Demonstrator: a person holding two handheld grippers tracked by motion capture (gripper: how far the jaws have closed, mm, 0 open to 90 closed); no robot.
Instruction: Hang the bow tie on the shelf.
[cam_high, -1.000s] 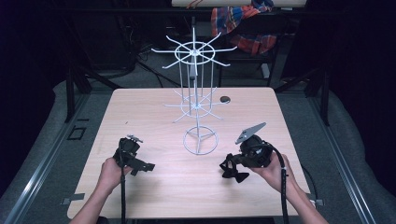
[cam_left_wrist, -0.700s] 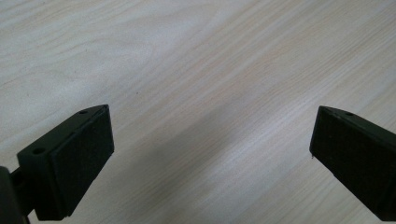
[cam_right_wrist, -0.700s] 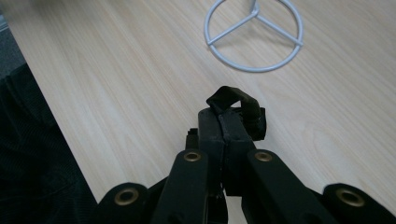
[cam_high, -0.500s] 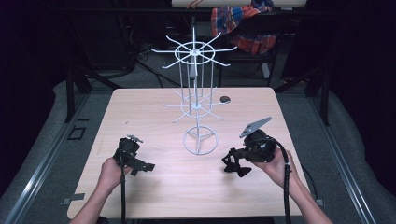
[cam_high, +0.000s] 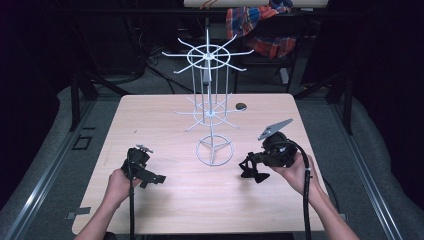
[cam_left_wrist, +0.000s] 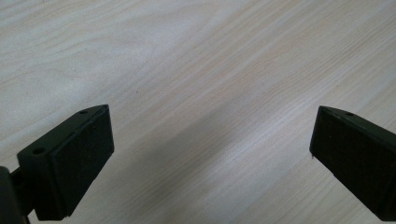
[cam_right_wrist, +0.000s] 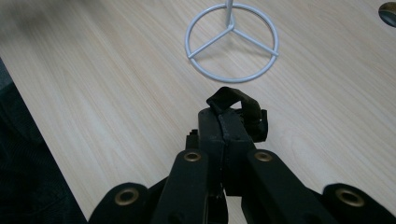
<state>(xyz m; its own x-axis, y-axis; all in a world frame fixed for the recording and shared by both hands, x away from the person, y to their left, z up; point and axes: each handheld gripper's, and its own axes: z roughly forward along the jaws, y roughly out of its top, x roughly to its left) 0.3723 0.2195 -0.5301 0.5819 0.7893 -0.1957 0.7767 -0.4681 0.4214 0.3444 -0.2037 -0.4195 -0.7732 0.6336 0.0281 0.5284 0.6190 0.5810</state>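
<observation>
No writing, label or number can be read anywhere (not even on the table (cam_high: 165, 120))

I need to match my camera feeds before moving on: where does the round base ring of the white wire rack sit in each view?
High view: the base ring sits mid-table, just left of the right gripper.
Left gripper view: not in it; bare wooden table between wide-apart fingers.
Right gripper view: the ring lies top centre, beyond the closed fingers, which hold a small black thing.
Shared landmark: the pale wood grain.
</observation>
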